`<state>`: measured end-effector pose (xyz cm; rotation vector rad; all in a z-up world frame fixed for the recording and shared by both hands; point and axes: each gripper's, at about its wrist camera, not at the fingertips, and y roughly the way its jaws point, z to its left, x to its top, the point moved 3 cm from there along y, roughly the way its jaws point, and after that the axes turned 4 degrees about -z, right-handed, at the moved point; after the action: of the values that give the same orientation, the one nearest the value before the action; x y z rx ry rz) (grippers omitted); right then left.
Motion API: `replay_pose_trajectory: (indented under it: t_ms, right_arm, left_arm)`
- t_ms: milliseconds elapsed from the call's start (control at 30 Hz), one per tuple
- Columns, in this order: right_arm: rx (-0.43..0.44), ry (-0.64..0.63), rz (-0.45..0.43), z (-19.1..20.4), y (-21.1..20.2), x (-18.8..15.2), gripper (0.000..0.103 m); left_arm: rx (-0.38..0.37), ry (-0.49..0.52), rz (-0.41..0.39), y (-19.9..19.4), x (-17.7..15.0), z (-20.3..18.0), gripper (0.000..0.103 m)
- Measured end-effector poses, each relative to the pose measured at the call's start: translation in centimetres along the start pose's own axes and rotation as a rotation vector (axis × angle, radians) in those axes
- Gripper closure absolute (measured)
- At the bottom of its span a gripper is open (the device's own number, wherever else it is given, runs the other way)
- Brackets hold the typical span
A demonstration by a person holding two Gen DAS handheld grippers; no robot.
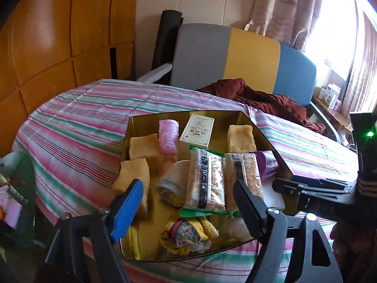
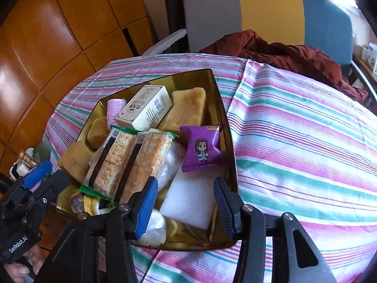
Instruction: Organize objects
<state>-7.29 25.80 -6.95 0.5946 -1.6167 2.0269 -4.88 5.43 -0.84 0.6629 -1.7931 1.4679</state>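
A gold tray [image 1: 256,127] [image 2: 223,108] sits on the striped table, filled with items: two cracker packs [image 1: 205,181] [image 2: 132,160], a white box [image 1: 196,131] [image 2: 146,109], a pink roll [image 1: 167,136] [image 2: 115,108], a purple snack packet [image 2: 203,147] [image 1: 266,165], yellow sponges [image 1: 241,138] [image 2: 188,108] and a white pad [image 2: 188,200]. My left gripper [image 1: 188,207] is open and empty above the tray's near end. My right gripper [image 2: 186,205] is open and empty over the white pad.
The striped tablecloth [image 2: 294,141] covers the table to the right of the tray. A dark red garment [image 2: 282,54] lies on the grey, yellow and blue chair [image 2: 266,11] behind. Orange wood panels [image 1: 59,47] stand at left.
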Motion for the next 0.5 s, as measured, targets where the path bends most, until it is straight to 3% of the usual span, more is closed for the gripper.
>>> replay_pose_trajectory:
  t_ms: [67, 133, 300, 500]
  right_arm:
    - [-0.010, -0.001, -0.001, 0.3, -0.1, -0.5, 0.048]
    - [-0.017, -0.003, -0.006, 0.6, -0.3, -1.0, 0.036]
    - [-0.064, -0.048, -0.043, 1.7, -1.3, -1.9, 0.036]
    - [-0.140, -0.085, -0.110, 2.3, -3.0, -2.1, 0.035]
  left_arm:
    - [0.012, 0.009, -0.012, -0.5, 0.0, -0.2, 0.014]
    - [0.027, 0.022, -0.027, -1.1, 0.0, -0.4, 0.011]
    - [0.045, 0.031, -0.040, -2.1, -0.1, -0.7, 0.001]
    - [0.052, 0.006, -0.035, -3.1, -0.4, -0.6, 0.000]
